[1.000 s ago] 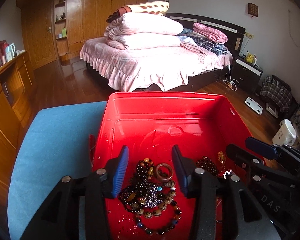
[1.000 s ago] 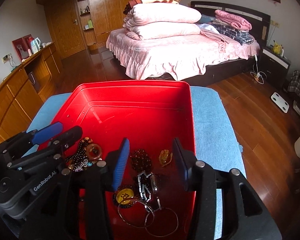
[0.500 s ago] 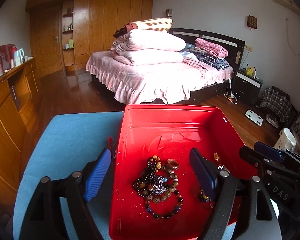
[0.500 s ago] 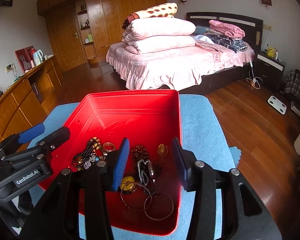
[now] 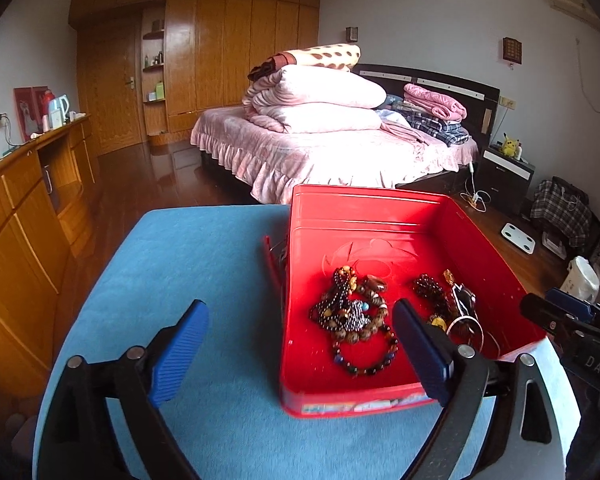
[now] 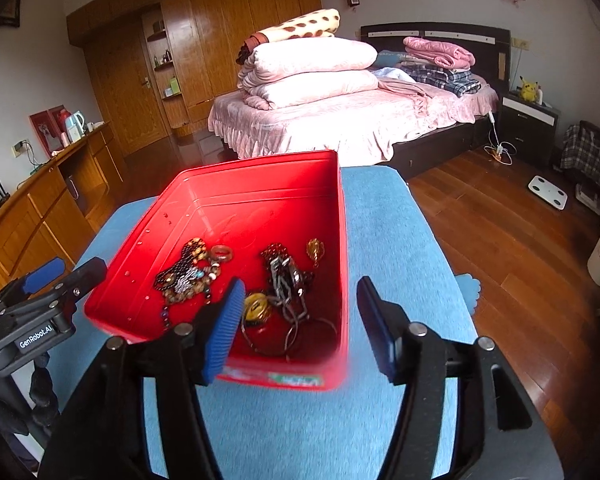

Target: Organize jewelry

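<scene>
Now the shallow red metal box point(image 5: 404, 216) stands on the round table covered with blue cloth point(image 5: 188, 264), and all the jewelry lies on its floor, in the half nearer to the cameras. On the left side of this floor lies a tangle of dark and brown bead bracelets point(image 5: 352, 312) with a small brown ring point(image 5: 374, 282) just beside it. On the right side lies a dark red bead bracelet point(image 6: 276, 252), a silver chain point(image 6: 286, 280), a small golden pendant point(image 6: 315, 249), a yellow round charm point(image 6: 256, 306) and thin silver bangles point(image 6: 292, 336) near the front wall of the box.

The left gripper point(image 5: 300, 354) has its jaws wide apart, and they have just been opening. Its blue ribbed left pad point(image 5: 178, 354) hangs over the blue cloth outside the box, and its right pad point(image 5: 420, 352) is over the box; the left wall of the box appears between them, but the pads press on nothing. The right gripper point(image 6: 298, 328) has also just been opening its jaws. Its blue left pad point(image 6: 224, 328) is over the front part of the box and its right pad point(image 6: 374, 330) is over the cloth, so the right wall of the box is seen between them. Neither pad touches the wall, and nothing is held.

Behind the table stands a bed with pink cover point(image 5: 332, 148) and folded quilts on it.
</scene>
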The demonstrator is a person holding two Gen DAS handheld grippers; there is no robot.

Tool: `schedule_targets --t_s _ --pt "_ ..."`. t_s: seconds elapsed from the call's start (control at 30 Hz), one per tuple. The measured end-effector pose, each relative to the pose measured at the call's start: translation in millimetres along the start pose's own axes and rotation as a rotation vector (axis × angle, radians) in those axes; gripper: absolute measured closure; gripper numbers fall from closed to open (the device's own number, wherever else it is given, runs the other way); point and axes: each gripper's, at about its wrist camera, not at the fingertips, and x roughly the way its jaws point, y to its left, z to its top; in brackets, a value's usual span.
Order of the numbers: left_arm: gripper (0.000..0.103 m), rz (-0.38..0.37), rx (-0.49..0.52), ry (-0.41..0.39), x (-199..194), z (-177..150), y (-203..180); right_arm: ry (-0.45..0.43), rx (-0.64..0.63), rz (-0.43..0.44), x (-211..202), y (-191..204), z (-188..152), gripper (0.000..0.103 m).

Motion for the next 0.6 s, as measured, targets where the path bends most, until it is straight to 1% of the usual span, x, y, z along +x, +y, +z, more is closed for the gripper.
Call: schedule_targets --t_s 0.1,0.2,0.27,0.43,0.6 --pt "0.01 -0.008 -0.009 -0.016 -13.7 -8.3 1.8 -0.032 -0.004 0.003 -15.6 5.0 -12.2 0.029" --pt "0.008 -0.017 -0.016 -0.028 -26.9 -18.8 3.7 -0.064 -0.014 0.004 -31.4 10.3 -24.7 0.02" --pt "0.007 -0.024 -0.021 -0.035 -35.7 -26.0 4.9 -0.085 -0.024 0.0 -42.2 13.7 -32.0 0.016" --pt "0.006 -0.033 -0.027 -0.051 -54.9 -42.7 7.8 -0.12 -0.057 -0.006 -64.0 23.7 -50.0 0.01" --pt "0.006 -0.03 -0.007 -0.089 -78.3 -53.9 7.1 -0.146 -0.1 -0.013 -83.6 33.7 -63.9 0.006"
